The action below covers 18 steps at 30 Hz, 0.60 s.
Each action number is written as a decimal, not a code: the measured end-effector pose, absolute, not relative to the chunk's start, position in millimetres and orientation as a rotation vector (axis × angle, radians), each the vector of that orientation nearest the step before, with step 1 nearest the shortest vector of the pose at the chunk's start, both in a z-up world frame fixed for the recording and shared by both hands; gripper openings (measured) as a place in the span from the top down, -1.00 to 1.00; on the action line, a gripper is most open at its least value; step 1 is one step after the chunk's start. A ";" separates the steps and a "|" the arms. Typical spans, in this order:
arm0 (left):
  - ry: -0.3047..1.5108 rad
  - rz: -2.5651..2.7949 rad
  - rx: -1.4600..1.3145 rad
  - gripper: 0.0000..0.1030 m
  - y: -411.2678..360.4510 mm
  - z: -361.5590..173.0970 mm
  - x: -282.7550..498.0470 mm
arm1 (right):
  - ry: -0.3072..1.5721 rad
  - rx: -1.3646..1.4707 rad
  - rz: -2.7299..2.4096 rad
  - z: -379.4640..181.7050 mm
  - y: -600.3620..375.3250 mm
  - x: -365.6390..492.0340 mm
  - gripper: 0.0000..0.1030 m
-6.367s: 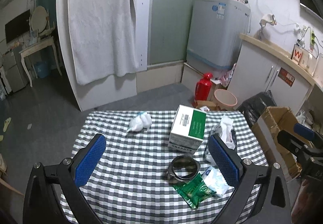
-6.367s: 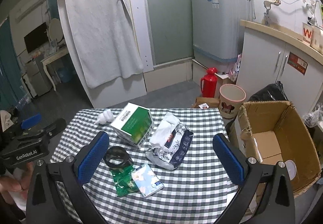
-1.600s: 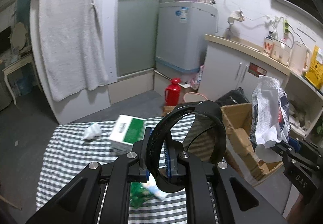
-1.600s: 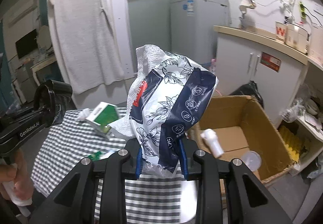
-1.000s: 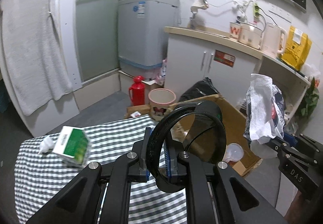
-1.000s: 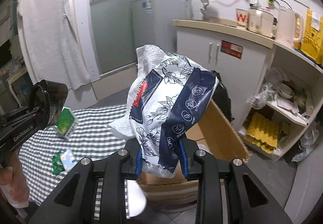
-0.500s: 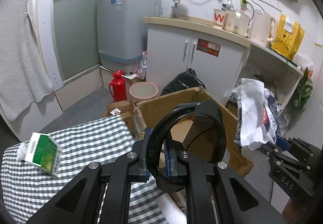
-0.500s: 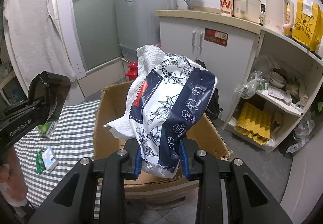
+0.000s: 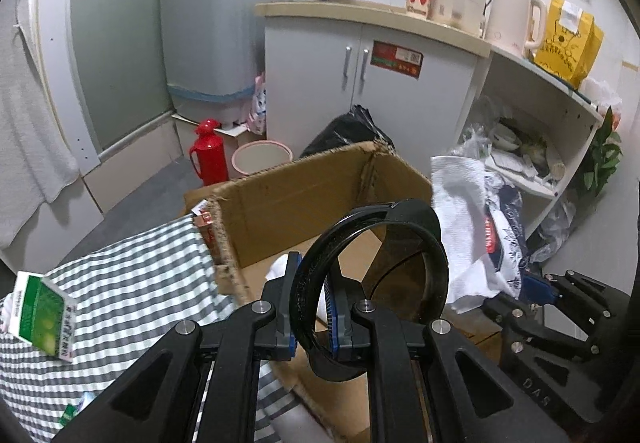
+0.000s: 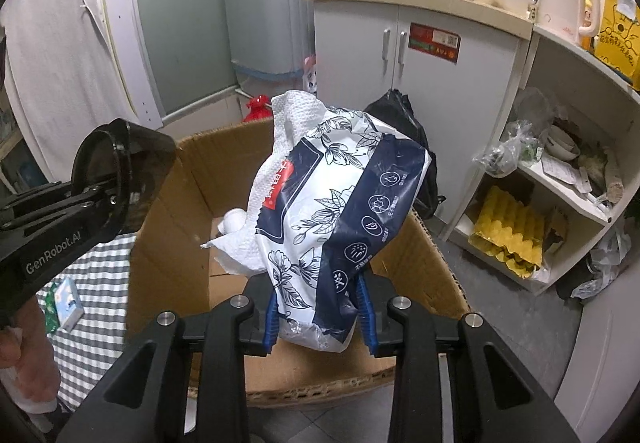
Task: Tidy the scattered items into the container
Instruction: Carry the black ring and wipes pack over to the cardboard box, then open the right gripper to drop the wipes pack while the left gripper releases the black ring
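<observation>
Right wrist view: left gripper (image 10: pixel 120 183) body reads "GenRobot.AI".

Room dim, lit coolly and evenly from overhead; no lamp in view. Shadows soft, deepest inside the box (image 10: pixel 192 243) and on the floor. No strong glare; faint sheen on the kettle (image 9: pixel 512 19). Heavy fisheye bending at the edges, black vignette in every corner. Focus fair throughout; slight softness towards both frames' rims.
</observation>
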<state>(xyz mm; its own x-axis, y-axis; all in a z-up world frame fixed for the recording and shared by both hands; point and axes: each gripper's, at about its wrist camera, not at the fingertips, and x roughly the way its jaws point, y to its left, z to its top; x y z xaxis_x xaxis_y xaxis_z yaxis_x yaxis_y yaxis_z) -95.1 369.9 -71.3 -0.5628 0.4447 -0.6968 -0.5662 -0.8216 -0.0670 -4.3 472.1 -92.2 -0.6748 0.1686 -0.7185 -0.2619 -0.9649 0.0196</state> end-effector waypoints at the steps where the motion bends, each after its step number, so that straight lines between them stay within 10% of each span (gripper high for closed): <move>1: 0.225 2.346 -0.991 0.80 373.4 -74.5 -96.8 | 0.178 -1.137 2.669 -95.5 473.2 -6.3 0.39; 18: 0.252 2.305 -1.065 0.74 393.7 -107.1 -110.4 | 0.167 -1.197 2.637 -124.6 481.1 -21.8 0.22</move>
